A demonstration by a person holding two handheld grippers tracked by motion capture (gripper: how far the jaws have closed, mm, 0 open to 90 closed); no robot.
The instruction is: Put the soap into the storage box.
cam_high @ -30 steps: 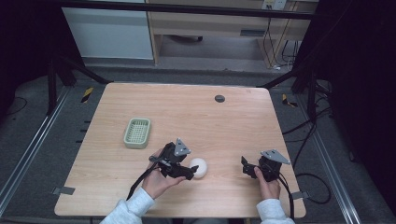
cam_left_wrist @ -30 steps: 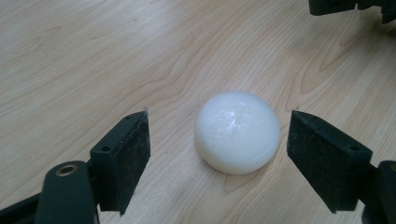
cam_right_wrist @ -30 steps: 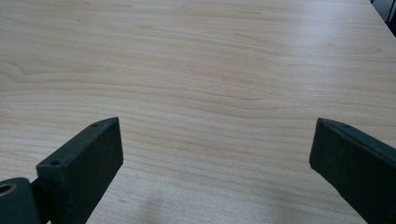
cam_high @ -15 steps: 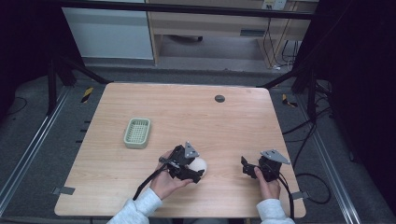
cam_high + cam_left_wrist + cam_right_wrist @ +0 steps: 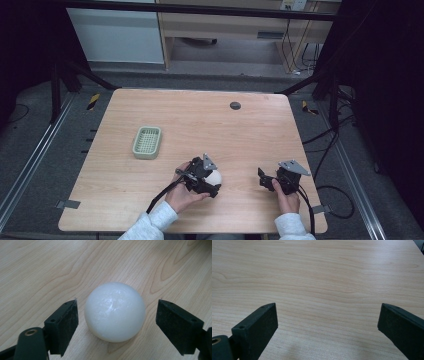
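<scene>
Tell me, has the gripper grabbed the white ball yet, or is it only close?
Only close. Done: the left gripper is open with one jaw on each side of the white ball, which sits on the table. In hand: gaps show on both sides, so no squeeze yet. Left: closing and lifting, maybe toward the green basket. The right gripper is open over bare wood.

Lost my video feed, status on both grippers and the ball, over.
Left gripper open, jaws either side of white ball, not touching. Right gripper open over bare table. Green tray well clear.
</scene>
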